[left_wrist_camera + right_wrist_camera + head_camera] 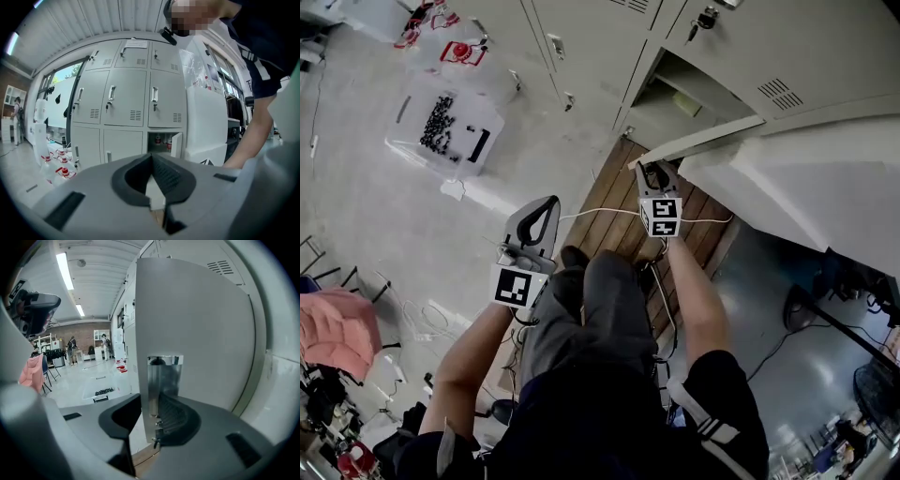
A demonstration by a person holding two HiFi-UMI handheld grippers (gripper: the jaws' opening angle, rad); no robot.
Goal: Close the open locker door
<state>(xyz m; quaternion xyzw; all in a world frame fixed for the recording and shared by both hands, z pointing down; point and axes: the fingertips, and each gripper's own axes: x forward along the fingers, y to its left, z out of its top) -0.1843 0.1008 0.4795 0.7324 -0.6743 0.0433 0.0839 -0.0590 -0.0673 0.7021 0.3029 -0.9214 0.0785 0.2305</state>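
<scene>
I saw a glossy pale grey concrete floor (356, 187) with a strip of brown wooden planks (614, 202) laid over it. Long white fluorescent ceiling tubes (64, 270) lit the room. A red brick back wall (77, 329) stood far off, and a pink cloth (337, 328) lay crumpled at the floor's edge.

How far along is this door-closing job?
Done: the right gripper is clamped on the locker door at its metal handle. In hand: that grip, ready to push. To do: the door stands wide open, so the whole swing shut remains. The left gripper is shut, empty.
</scene>
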